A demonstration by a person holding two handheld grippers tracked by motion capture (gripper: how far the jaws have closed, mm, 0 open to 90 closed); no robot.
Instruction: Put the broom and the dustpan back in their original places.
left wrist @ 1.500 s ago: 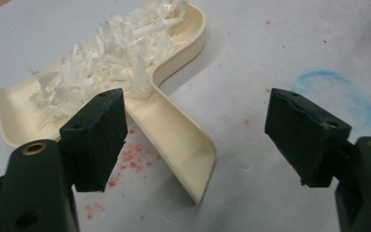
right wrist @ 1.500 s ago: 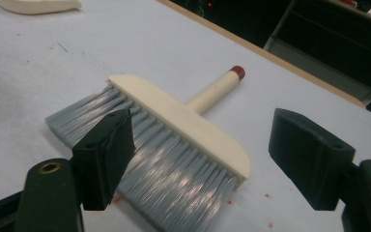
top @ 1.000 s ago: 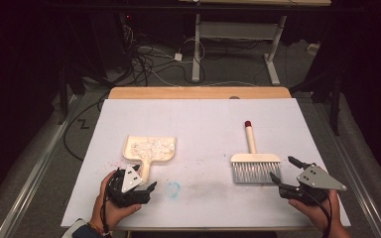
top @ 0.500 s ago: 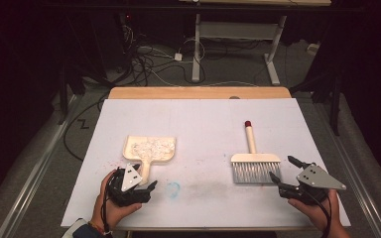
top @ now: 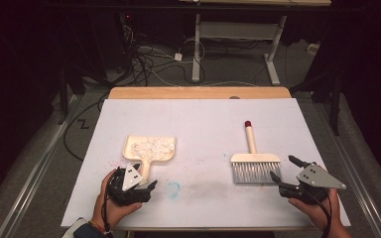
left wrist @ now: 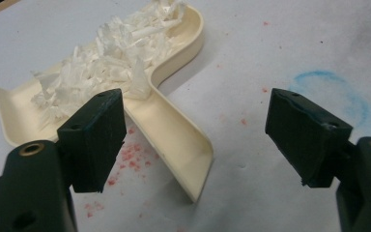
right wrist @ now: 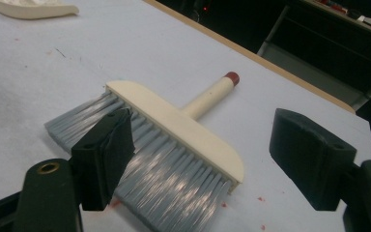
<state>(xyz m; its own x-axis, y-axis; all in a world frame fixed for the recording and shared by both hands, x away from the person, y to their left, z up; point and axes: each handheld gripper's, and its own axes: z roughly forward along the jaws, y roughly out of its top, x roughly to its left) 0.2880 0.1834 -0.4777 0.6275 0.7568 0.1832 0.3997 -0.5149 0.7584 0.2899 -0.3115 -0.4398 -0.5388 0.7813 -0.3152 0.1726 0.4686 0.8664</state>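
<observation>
Left gripper view: my left tongs [left wrist: 195, 140] gape empty around the light, stiff cream plastic dustpan [left wrist: 125, 104], whose handle I'd pinch gently since its loose white paper shreds [left wrist: 106, 63] spill easily, while my right tongs [right wrist: 198, 164] gape empty near the grey-bristled brush [right wrist: 174, 140].

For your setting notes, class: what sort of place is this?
Probably a lab or workshop: a white-covered worktable, loose cables on the grey floor and a metal-legged desk frame behind.

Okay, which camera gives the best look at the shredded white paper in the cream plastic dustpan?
The left gripper view: the shredded white paper lies close up, individual strips distinct, in the cream plastic dustpan. The high view shows a small pale patch; the right gripper view catches a blurred sliver at its top left corner.
</observation>
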